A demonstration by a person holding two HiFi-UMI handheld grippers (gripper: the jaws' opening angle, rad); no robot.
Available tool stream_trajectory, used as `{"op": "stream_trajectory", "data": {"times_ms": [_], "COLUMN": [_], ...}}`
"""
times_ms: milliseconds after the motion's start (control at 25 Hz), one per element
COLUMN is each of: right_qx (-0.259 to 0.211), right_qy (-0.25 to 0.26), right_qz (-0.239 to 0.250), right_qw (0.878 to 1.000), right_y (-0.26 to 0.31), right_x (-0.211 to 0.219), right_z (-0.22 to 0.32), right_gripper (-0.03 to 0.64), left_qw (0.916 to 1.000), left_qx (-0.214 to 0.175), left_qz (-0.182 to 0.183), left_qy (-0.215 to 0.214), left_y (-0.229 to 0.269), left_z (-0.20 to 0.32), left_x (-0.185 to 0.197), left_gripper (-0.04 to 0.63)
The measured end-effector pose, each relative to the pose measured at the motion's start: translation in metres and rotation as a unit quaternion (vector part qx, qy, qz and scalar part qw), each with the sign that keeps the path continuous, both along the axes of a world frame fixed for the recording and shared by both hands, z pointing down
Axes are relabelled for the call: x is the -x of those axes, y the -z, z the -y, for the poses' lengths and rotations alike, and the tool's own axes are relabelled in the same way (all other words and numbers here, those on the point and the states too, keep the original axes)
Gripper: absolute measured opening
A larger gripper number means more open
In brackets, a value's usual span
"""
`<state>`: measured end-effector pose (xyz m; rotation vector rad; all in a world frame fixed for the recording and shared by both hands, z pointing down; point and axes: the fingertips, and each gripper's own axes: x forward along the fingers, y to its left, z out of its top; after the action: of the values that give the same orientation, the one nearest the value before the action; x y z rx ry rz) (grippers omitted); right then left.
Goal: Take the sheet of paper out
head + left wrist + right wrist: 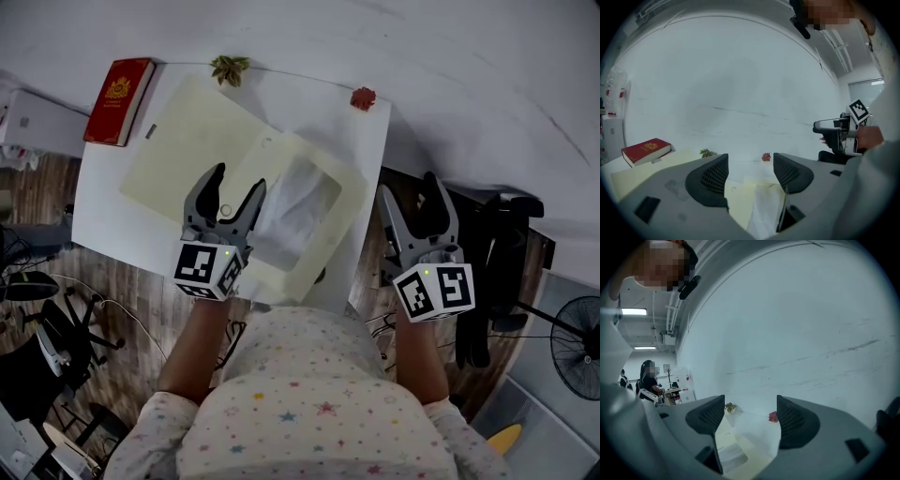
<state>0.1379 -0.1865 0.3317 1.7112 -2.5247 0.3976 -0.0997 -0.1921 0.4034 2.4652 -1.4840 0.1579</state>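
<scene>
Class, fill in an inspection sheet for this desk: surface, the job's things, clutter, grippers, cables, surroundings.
Surface: white table, against a white wall.
Job's things: pale yellow envelope with a white sheet showing in its opening; the sheet is not yet out. A second pale yellow sheet lies to its left.
Clutter: red book at the far left corner; green leaf ornament and red ornament at the far edge.
Grippers: left gripper over the envelope, jaws apart, empty; right gripper off the table's right edge, jaws apart, empty.
Cables: loose cables on the floor at left.
Surroundings: wooden floor, fan at right.
</scene>
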Motion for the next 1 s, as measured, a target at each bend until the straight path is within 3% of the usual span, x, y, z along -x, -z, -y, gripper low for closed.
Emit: {"op": "stream_trajectory", "data": {"times_ms": [280,520,840,1000], "right_qx": [0.027,0.042,0.049,0.051], "right_qy": [0.003,0.003,0.008,0.009], "right_qz": [0.009,0.012,0.007,0.006], "right_qw": [1.000,0.999,0.999,0.999], "right_y": [-0.029,-0.042,-0.049,-0.050], "right_x": [0.007,0.007,0.006,0.004], "right_z": [0.001,0.000,-0.001,-0.003], "right_gripper": [0.330,0.330,0.330,0.330], "left_qw": [0.9991,0.9923,0.9703,0.9599], "left_qx": [0.033,0.089,0.178,0.207], "left_qz": [0.005,0.001,0.030,0.036], "left_qy": [-0.028,-0.086,-0.161,-0.185], "left_y": [-0.028,-0.063,-0.124,-0.143], "left_z": [-0.002,-0.014,-0.040,-0.044], "left_x": [-0.014,-0.041,-0.073,-0.083], "left_gripper": [0.276,0.275,0.269,0.198]}}
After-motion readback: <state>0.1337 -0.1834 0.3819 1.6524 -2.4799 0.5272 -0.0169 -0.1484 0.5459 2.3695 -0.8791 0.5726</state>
